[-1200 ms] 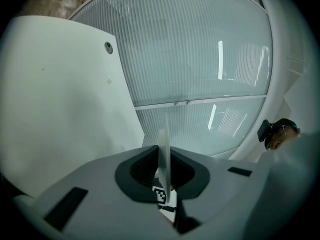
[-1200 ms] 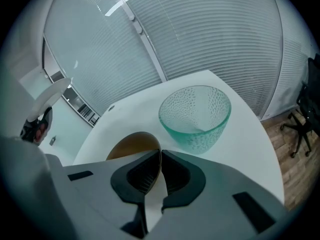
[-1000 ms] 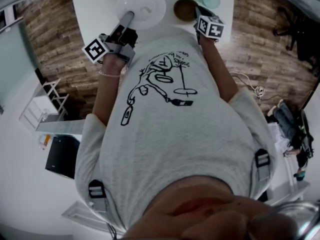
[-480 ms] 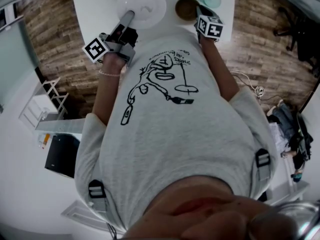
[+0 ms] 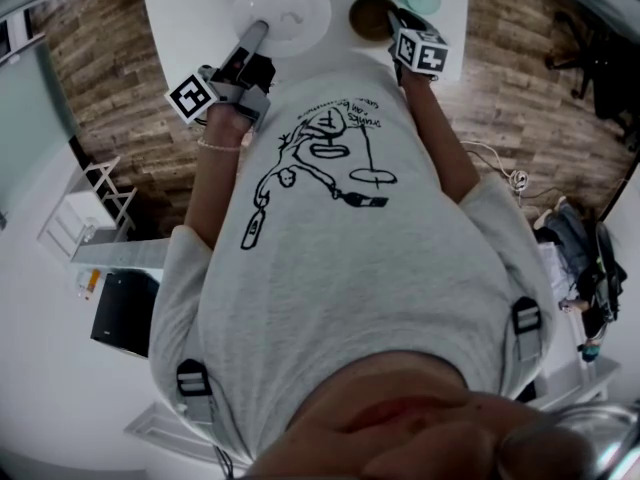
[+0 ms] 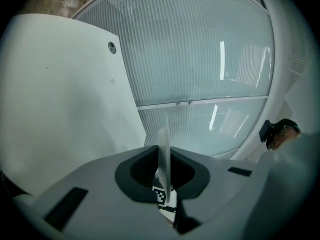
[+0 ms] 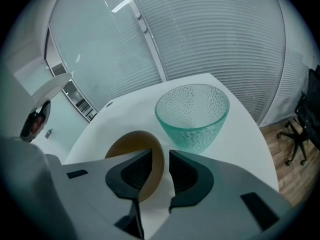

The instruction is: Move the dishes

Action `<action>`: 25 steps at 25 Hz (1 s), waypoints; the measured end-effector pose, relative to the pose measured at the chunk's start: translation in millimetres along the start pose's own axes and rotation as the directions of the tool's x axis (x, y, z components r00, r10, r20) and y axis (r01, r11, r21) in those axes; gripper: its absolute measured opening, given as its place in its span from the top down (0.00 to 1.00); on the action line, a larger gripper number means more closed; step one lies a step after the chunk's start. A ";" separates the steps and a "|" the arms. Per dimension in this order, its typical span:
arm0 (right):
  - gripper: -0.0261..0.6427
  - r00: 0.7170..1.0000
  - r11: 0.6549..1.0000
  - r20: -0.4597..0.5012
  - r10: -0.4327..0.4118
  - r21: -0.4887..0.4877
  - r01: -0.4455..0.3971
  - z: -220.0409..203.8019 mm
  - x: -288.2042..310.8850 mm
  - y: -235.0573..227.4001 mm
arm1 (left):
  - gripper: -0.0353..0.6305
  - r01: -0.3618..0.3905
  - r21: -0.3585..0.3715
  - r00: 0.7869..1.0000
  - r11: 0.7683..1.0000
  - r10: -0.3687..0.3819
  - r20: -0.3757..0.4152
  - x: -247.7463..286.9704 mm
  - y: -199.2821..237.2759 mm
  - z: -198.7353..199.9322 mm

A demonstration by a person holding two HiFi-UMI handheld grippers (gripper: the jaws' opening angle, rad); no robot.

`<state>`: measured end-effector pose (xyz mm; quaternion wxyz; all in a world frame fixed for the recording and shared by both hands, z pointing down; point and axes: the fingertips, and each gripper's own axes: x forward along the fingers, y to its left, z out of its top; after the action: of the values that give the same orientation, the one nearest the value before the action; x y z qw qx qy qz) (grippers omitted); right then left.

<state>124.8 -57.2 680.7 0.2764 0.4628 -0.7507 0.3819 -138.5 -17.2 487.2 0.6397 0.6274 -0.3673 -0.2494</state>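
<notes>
The brown bowl is half hidden behind the right gripper, whose jaws have just been opening with the rim between them. In the left gripper the white plate shows only as an edge-on sliver. In the head view the person's shirt covers the bench nearest both grippers, and the picture's top edge cuts the bench off beyond them.

No writing can be read; the scrawled line printed over the drawing on the shirt is too small.
</notes>
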 end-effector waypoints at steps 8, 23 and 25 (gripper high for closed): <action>0.76 1.000 1.000 0.011 -0.021 0.009 0.021 2.9 -13.2 -2.1 | 0.92 -0.014 -0.010 1.000 1.000 0.013 -0.012 0.4 13.8 -1.9; 0.86 0.998 1.000 0.058 0.018 -0.002 -0.018 13.1 -49.4 19.4 | 0.92 -0.101 -0.017 0.993 0.995 0.099 -0.065 -0.5 77.5 -15.2; 0.88 0.997 0.999 0.067 0.034 -0.018 -0.033 16.9 -54.8 28.0 | 0.92 -0.109 -0.031 0.992 0.994 0.106 -0.069 -0.9 86.6 -18.2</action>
<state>121.3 -36.9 620.2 0.2482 0.4604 -0.7704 0.3645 -137.1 2.4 573.5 0.6750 0.6036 -0.3744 -0.1996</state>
